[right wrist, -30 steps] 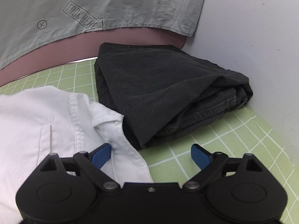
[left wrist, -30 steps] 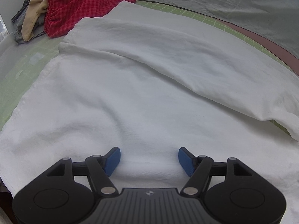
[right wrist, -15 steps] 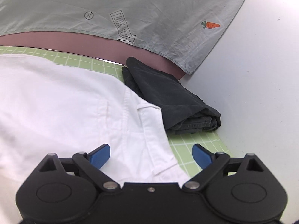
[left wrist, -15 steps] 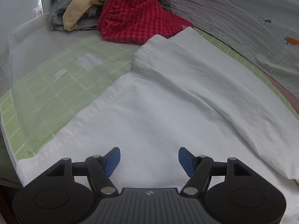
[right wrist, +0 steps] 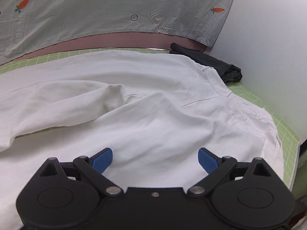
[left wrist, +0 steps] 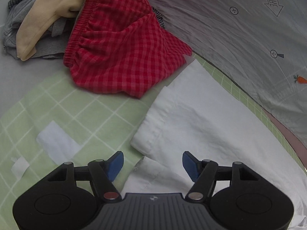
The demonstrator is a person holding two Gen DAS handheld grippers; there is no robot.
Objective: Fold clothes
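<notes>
White trousers (right wrist: 153, 103) spread flat across the green grid mat (left wrist: 82, 111) on the table (right wrist: 268, 38), waistband at the right end beside a folded black garment (right wrist: 216, 63), leg hems at the left end. One leg hem (left wrist: 157, 130) just ahead of the left gripper (left wrist: 153, 164), blue pads wide apart, nothing between them, hovering over the hem edge where cloth meets mat. Right gripper (right wrist: 155, 158) likewise spread wide and empty, low over the seat of the trousers, with a soft ridge of fabric rising just ahead. Red checked shorts (left wrist: 122, 53) heaped beyond the hem, one corner touching the white cloth. Behind the shorts, a beige garment (left wrist: 44, 17) lying on a grey zipped one (left wrist: 21, 25). Two pale tape patches (left wrist: 55, 143) stuck on the mat to the left of the gripper. Along the far side of the mat, a grey sheet printed with carrots (right wrist: 115, 5), a strip of maroon surface (right wrist: 115, 40) showing between sheet and mat.
</notes>
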